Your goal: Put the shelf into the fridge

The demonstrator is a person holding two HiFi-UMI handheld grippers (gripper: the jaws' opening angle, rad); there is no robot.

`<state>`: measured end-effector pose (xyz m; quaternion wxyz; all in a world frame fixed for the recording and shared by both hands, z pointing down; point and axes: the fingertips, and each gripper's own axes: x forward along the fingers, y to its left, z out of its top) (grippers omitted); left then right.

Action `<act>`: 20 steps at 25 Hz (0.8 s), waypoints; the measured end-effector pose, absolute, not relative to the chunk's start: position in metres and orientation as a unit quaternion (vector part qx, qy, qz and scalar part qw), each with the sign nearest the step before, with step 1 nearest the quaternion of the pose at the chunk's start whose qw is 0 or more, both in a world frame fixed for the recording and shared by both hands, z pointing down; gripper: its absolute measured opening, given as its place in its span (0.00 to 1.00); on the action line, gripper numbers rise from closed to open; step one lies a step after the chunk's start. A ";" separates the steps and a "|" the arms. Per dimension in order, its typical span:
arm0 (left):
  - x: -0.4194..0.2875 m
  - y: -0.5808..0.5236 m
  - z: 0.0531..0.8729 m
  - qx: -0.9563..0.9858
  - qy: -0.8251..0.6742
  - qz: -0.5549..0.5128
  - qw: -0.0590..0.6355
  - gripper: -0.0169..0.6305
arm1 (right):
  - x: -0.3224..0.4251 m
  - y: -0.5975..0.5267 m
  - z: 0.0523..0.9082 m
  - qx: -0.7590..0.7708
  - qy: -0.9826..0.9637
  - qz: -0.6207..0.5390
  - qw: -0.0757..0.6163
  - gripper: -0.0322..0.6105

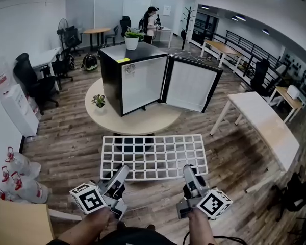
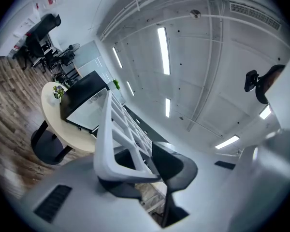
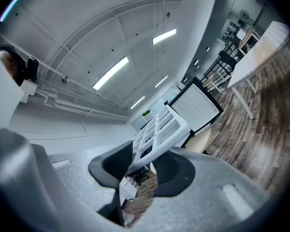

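Note:
A white grid shelf (image 1: 154, 156) hangs level in the air in front of me, held by its near edge. My left gripper (image 1: 123, 175) is shut on the shelf's near-left corner, and my right gripper (image 1: 187, 173) is shut on its near-right part. The left gripper view shows the shelf's frame (image 2: 106, 144) pinched between the dark pads (image 2: 176, 166). In the right gripper view the grid (image 3: 162, 129) runs between the two pads (image 3: 113, 163). Beyond the shelf, a black fridge (image 1: 122, 60) stands on a round table (image 1: 107, 119), its door (image 1: 191, 83) swung open to the right and its white inside (image 1: 142, 83) facing me.
A small potted plant (image 1: 98, 102) sits on the round table left of the fridge, and a bigger plant (image 1: 132, 37) on the fridge top. A white table (image 1: 265, 126) stands at the right. A water dispenser (image 1: 15, 103) and bottles (image 1: 18, 177) are at the left. A person (image 1: 150, 22) stands far back.

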<state>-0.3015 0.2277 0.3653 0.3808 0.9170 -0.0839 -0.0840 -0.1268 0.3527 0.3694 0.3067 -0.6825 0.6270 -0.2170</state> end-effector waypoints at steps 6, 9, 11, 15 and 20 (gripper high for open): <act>-0.272 0.244 0.366 0.920 -0.073 -0.070 0.380 0.15 | -0.099 0.378 0.378 -0.703 0.603 -0.220 0.306 0.25; -0.258 0.257 0.366 0.921 -0.067 -0.070 0.378 0.15 | -0.087 0.393 0.378 -0.706 0.600 -0.218 0.306 0.25; -0.250 0.263 0.365 0.921 -0.064 -0.073 0.376 0.15 | -0.079 0.399 0.376 -0.705 0.603 -0.213 0.305 0.25; -0.236 0.270 0.366 0.925 -0.063 -0.076 0.366 0.15 | -0.069 0.404 0.373 -0.690 0.622 -0.195 0.315 0.25; -0.228 0.272 0.368 0.928 -0.076 -0.071 0.359 0.15 | -0.059 0.401 0.380 -0.678 0.631 -0.198 0.323 0.25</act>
